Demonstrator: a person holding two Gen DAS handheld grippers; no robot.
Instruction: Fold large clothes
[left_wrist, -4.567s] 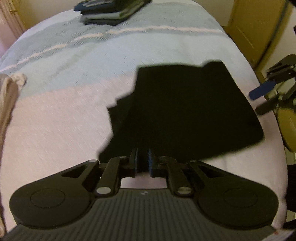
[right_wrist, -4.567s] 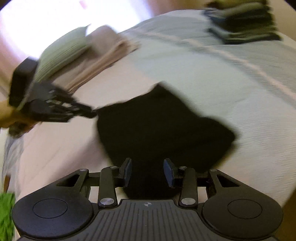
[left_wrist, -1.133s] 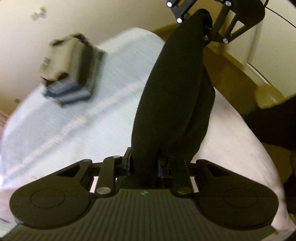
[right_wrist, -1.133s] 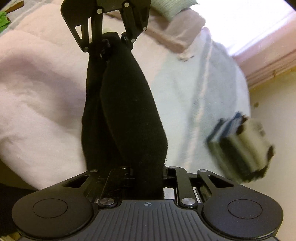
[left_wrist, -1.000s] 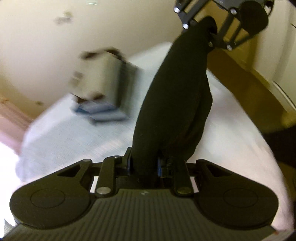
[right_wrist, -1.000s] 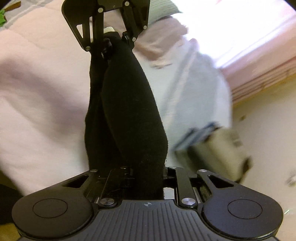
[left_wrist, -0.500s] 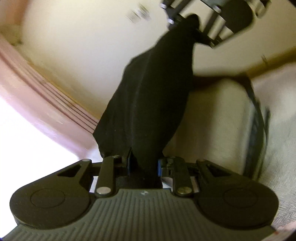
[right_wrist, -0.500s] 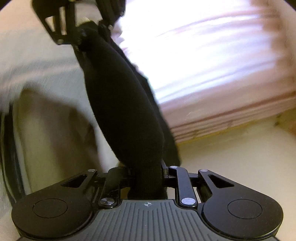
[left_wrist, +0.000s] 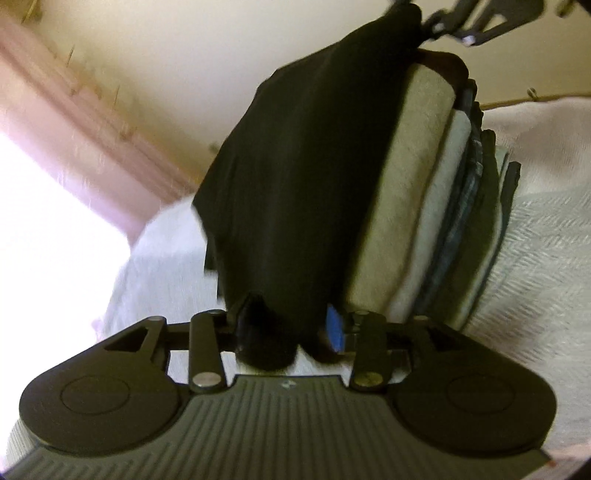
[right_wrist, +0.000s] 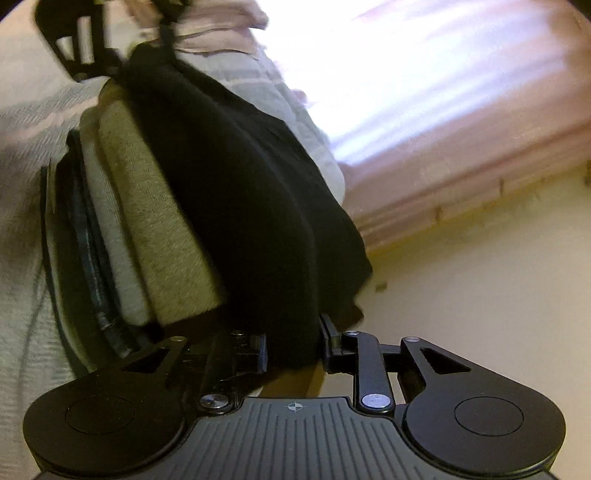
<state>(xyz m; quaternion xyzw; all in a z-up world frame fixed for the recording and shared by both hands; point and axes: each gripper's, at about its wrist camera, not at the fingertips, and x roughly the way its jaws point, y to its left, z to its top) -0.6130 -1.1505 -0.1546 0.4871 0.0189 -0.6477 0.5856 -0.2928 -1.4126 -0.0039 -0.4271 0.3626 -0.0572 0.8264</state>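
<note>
A folded black garment (left_wrist: 314, 166) lies draped over the top of a stack of folded clothes (left_wrist: 406, 192) on the bed. My left gripper (left_wrist: 288, 328) stands open at the garment's near end; its blue pad (left_wrist: 334, 326) shows bare, with a lump of black cloth loose between the fingers. In the right wrist view my right gripper (right_wrist: 293, 347) is shut on the other end of the black garment (right_wrist: 251, 192), beside the stack's beige top layer (right_wrist: 159, 229). Each gripper sees the other at the garment's far end (left_wrist: 476, 22) (right_wrist: 85, 44).
The stack holds several beige, pale and dark blue folded pieces. It rests on a pale woven bed cover (left_wrist: 546, 240) (right_wrist: 22, 258). Beyond are a cream wall (left_wrist: 184, 55) and a bright window with pink curtains (right_wrist: 424, 92).
The black garment, held up in the air between both grippers, has come down onto the stack. My left fingers have spread apart from the cloth. The right fingers still clamp it.
</note>
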